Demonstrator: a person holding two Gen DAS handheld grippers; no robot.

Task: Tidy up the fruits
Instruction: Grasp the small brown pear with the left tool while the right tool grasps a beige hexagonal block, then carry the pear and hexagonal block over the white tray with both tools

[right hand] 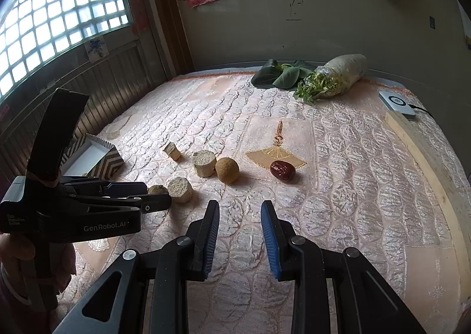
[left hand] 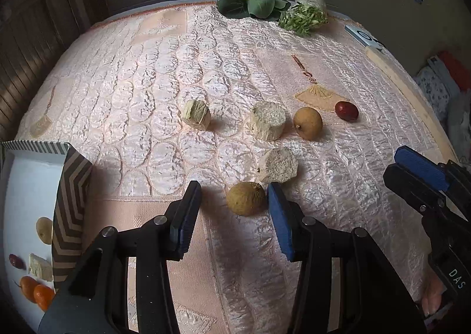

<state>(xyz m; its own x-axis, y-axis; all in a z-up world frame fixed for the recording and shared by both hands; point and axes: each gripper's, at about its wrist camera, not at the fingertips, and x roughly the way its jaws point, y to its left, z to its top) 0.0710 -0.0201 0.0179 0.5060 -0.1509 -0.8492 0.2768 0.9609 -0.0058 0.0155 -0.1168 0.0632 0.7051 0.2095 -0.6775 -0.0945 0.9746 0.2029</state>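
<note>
Left tool [left hand: 234, 201] gapes around longan [left hand: 245, 198], unpinched.

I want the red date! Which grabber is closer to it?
Right. The right gripper hangs open with the red date just ahead of it. The left gripper is farther away, open around a round brown fruit.

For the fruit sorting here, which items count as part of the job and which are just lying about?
Part of the job:
near longan, between the open left hand-held gripper fingers
far longan
red date
three cut pale chunks
box holding sorted fruit

Lying about:
leafy greens
wrapped radish
white device
wooden strip
</note>
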